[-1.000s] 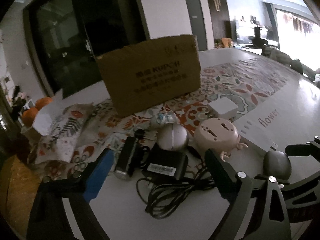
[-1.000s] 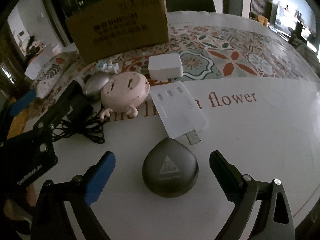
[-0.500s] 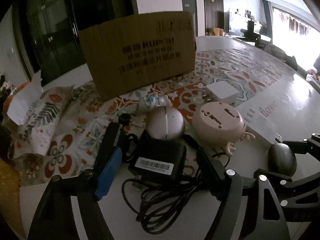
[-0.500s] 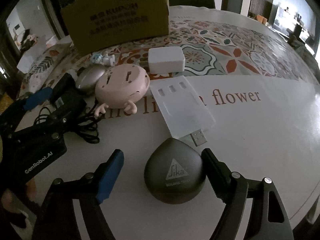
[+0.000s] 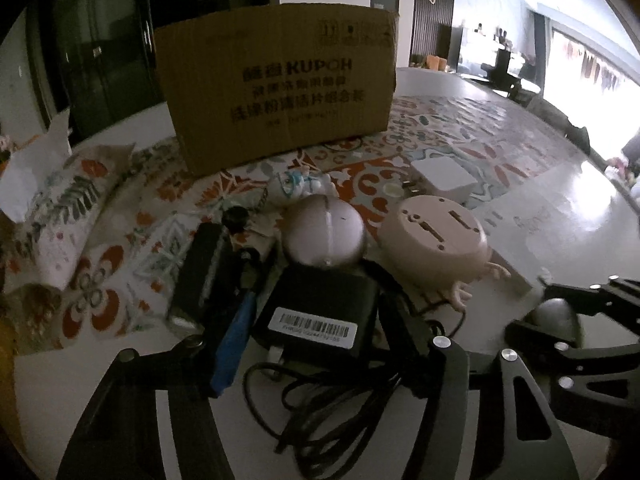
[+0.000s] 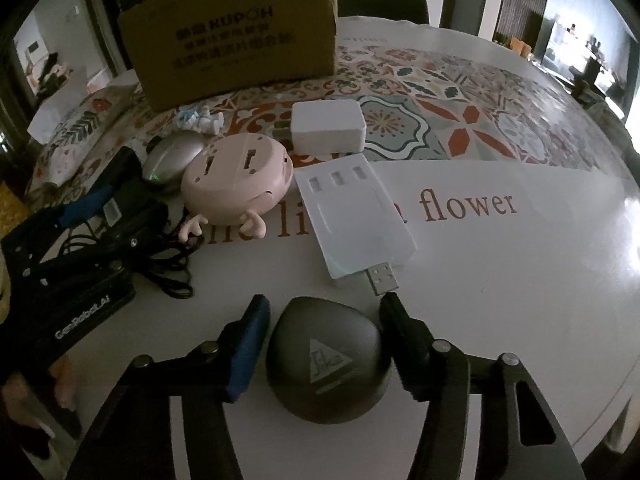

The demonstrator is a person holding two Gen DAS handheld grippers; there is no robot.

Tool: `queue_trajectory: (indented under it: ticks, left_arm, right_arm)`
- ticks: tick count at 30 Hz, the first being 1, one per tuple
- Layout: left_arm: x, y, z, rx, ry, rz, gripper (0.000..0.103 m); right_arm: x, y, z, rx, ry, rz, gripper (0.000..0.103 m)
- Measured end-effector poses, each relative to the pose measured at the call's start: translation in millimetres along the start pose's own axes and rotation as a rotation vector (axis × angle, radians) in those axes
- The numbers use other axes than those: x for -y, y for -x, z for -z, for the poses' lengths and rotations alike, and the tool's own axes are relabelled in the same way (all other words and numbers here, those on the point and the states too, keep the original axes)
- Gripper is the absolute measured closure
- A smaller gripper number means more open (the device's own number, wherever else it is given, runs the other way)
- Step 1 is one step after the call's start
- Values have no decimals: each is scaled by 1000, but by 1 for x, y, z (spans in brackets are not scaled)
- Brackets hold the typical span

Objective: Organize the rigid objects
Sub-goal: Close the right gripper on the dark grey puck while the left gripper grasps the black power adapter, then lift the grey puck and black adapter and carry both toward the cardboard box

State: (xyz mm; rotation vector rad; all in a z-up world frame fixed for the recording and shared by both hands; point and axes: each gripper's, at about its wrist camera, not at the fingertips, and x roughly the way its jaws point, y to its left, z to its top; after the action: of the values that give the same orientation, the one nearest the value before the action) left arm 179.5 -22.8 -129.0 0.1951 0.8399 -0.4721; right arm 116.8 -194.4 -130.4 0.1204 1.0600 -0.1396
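Left wrist view: the left claw (image 5: 316, 320) straddles a black adapter (image 5: 320, 312) lying on its tangled cord (image 5: 320, 404) at the near edge of the bench (image 5: 592, 216). Its jaws have just been closing, with the adapter between them; whether the pads yet press on it cannot be told. Just behind sit a silver mouse (image 5: 324, 232) and a pink round gadget (image 5: 434, 242), with a white charger (image 5: 444, 176) and a cardboard box (image 5: 276, 80) farther back on the patterned cloth (image 5: 480, 144).

Right wrist view: the right claw (image 6: 320, 348) flanks a dark rounded case (image 6: 326, 364) on bare bench near the front edge. Its jaws have just been closing; the black pad touches the case, while the blue pad (image 6: 244, 352) stands a sliver off. A white USB hub (image 6: 352, 216) lies just beyond.
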Motion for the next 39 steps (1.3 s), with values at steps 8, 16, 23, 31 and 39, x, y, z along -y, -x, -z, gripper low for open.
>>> queue_trajectory:
  ticks: [8,16,23,31,39]
  left_arm:
    - [1,-1,8,-18,63,40,41]
    - [4,-3,7,-45,85,38,40]
    - [7,14,13,-45,139,20,43]
    - [11,34,18,-22,217,2,47]
    - [21,29,31,-72,222,-11,49]
  right_arm:
    - [-1,1,1,8,3,-29,48]
    - [1,2,3,12,-4,-48,49]
    - [4,16,6,60,-3,-69,50]
    - [4,42,5,158,26,-121,76]
    - [17,24,13,99,-8,-136,72]
